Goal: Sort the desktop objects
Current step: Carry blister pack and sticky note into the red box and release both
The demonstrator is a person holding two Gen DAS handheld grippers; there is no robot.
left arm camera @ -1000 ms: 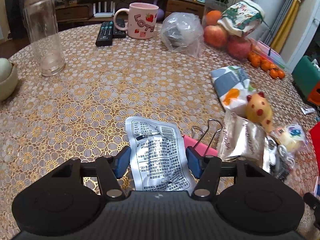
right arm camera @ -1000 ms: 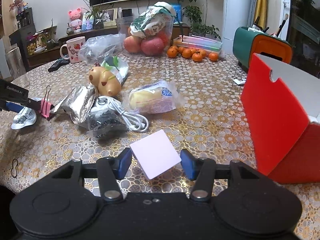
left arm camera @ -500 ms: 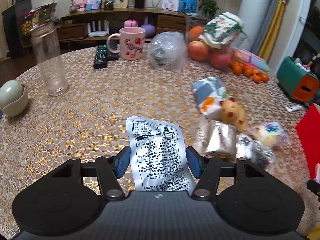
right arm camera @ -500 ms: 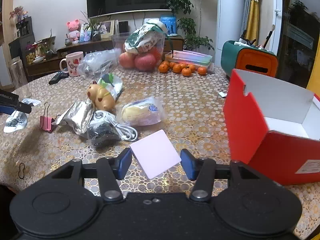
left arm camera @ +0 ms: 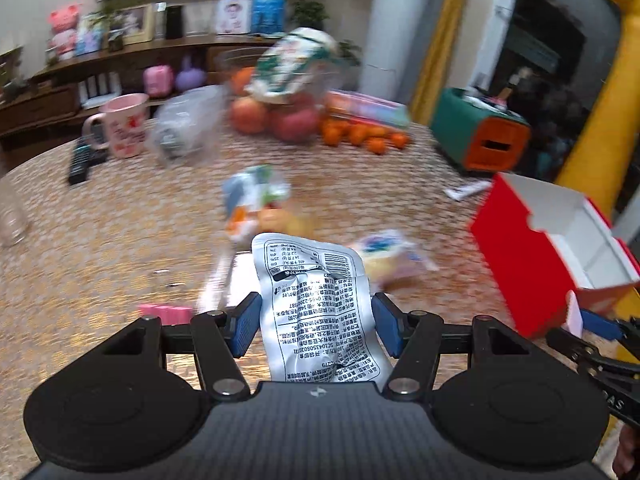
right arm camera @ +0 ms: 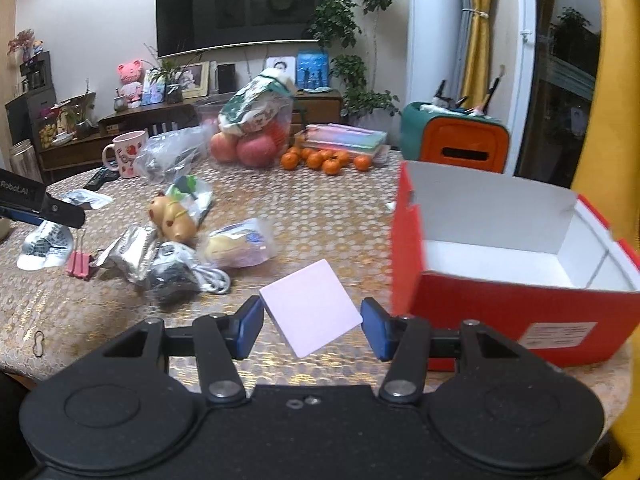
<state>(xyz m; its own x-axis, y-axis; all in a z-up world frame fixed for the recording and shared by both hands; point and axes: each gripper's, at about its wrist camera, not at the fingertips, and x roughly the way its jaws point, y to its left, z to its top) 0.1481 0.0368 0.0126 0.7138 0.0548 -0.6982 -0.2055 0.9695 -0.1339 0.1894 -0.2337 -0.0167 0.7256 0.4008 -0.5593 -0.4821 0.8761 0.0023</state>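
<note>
My left gripper [left arm camera: 316,326] is shut on a crumpled silver packet [left arm camera: 320,312] with black print and holds it above the table; the packet also shows in the right wrist view [right arm camera: 42,246]. My right gripper [right arm camera: 312,328] is shut on a pale pink square pad [right arm camera: 311,313], held tilted above the table just left of an open red box [right arm camera: 500,280] with a white inside. The red box [left arm camera: 548,248] lies to the right in the blurred left wrist view.
On the gold lace tablecloth lie a pink binder clip [right arm camera: 80,264], a silver pouch [right arm camera: 134,248], a bagged cable [right arm camera: 180,272], a yellow toy [right arm camera: 172,216] and a wrapped bun [right arm camera: 240,246]. Behind are a pink mug [right arm camera: 126,154], apples [right arm camera: 248,150], tangerines [right arm camera: 324,160] and a green-orange case [right arm camera: 456,140].
My left gripper has lifted the silver packet off the table and swung right toward the red box. My right gripper has risen with the pink pad and come closer to the box.
</note>
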